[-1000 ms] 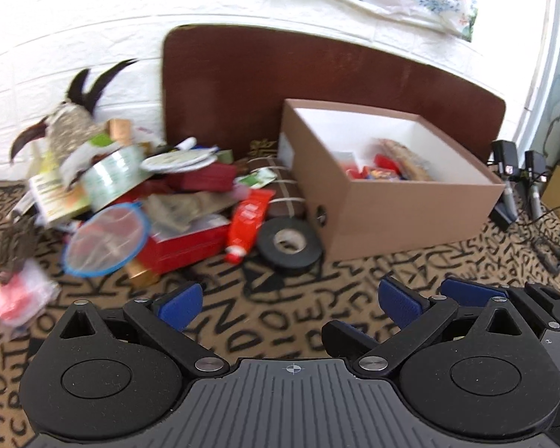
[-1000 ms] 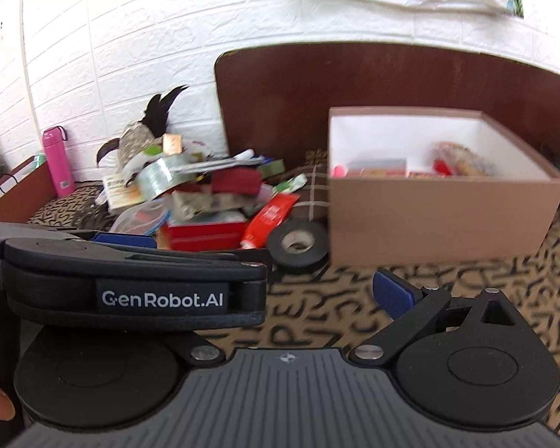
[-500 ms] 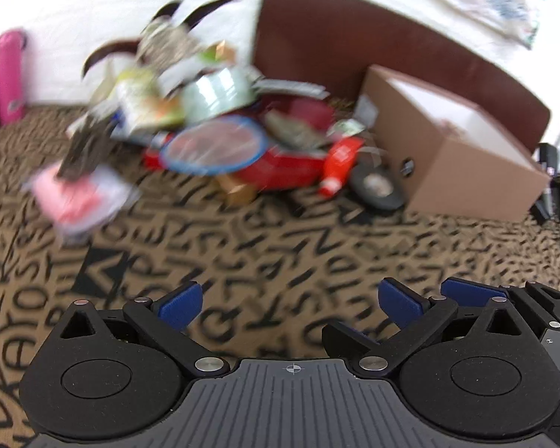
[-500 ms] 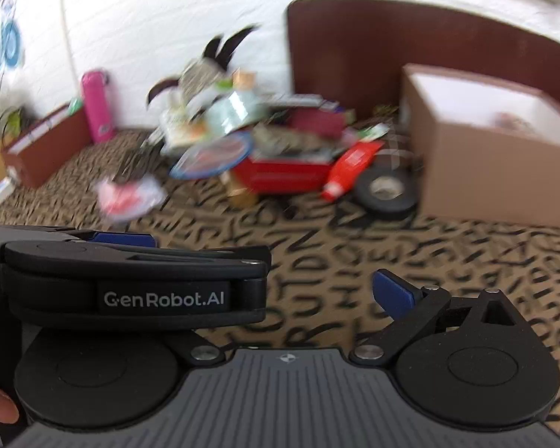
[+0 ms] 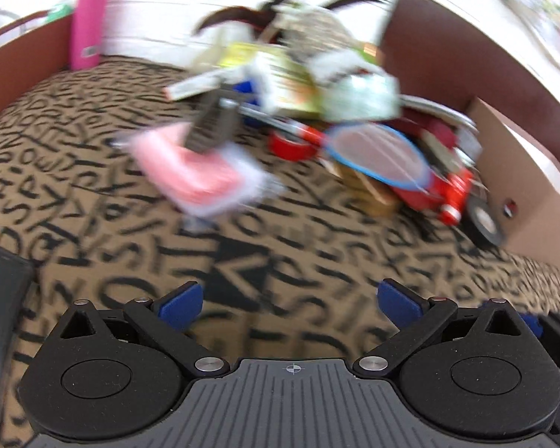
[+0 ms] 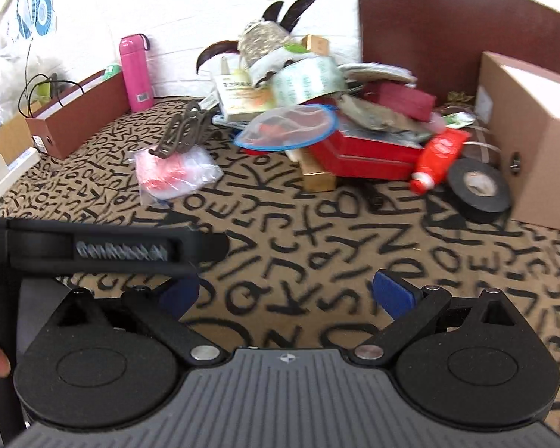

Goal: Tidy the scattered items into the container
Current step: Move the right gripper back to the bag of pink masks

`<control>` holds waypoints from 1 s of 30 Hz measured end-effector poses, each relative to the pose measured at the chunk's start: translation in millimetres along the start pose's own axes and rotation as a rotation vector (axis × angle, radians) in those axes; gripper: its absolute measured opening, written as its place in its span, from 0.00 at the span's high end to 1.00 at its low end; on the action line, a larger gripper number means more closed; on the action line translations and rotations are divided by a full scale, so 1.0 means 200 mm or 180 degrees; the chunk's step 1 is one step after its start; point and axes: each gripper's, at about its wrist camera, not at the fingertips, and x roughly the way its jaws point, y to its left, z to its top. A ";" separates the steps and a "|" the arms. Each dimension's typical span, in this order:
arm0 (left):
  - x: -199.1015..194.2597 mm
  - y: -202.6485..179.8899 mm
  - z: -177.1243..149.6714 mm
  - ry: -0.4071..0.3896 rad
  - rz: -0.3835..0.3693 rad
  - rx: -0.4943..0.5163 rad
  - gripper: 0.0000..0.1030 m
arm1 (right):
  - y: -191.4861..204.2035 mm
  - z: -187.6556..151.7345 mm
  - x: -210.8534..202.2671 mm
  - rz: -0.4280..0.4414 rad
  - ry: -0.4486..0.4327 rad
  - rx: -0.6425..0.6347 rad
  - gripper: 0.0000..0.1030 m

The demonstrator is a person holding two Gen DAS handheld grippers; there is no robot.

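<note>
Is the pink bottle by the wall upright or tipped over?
Upright: the pink bottle stands on its base against the white wall, cap up.

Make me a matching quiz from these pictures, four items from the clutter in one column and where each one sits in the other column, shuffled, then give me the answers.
Items
1. black tape roll
2. pink bottle
3. pink plastic packet
4. red tube

Places
A. standing upright by the white brick wall
B. lying alone on the lettered cloth, left of the heap
C. right beside the cardboard box
D. propped against the red tin, cap end down

Pairs: 1-C, 2-A, 3-B, 4-D
</note>
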 end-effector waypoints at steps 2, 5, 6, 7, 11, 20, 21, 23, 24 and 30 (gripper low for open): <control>0.01 0.08 0.05 -0.0019 0.0017 -0.0098 0.00 | 0.03 0.02 0.06 0.0072 0.0040 0.0006 0.03; 0.03 0.18 0.11 -0.0084 0.0048 -0.0159 0.00 | 0.10 0.05 0.16 0.0140 0.0056 -0.0100 0.03; 0.04 0.21 0.13 -0.0091 0.0046 -0.0171 0.00 | 0.12 0.06 0.19 0.0151 0.0044 -0.0151 0.03; 0.05 0.23 0.15 -0.0085 0.0040 -0.0184 0.00 | 0.14 0.07 0.22 0.0167 0.0028 -0.0198 0.03; 0.12 0.32 0.23 -0.0069 -0.0012 -0.0266 0.01 | 0.20 0.14 0.34 0.0233 -0.0022 -0.0362 0.05; 0.24 0.41 0.32 -0.0040 -0.0139 -0.0172 0.03 | 0.31 0.30 0.61 0.0538 -0.0052 -0.0647 0.05; 0.25 0.42 0.33 -0.0045 -0.0149 -0.0156 0.04 | 0.32 0.31 0.64 0.0580 -0.0050 -0.0681 0.05; 0.27 0.43 0.35 -0.0042 -0.0157 -0.0118 0.06 | 0.34 0.33 0.68 0.0667 -0.0044 -0.0742 0.05; 0.28 0.43 0.35 -0.0043 -0.0158 -0.0089 0.07 | 0.34 0.34 0.70 0.0725 -0.0049 -0.0764 0.06; 0.27 0.36 0.36 0.0057 -0.0178 0.0171 0.34 | 0.39 0.38 0.73 0.1017 -0.0017 -0.0768 0.46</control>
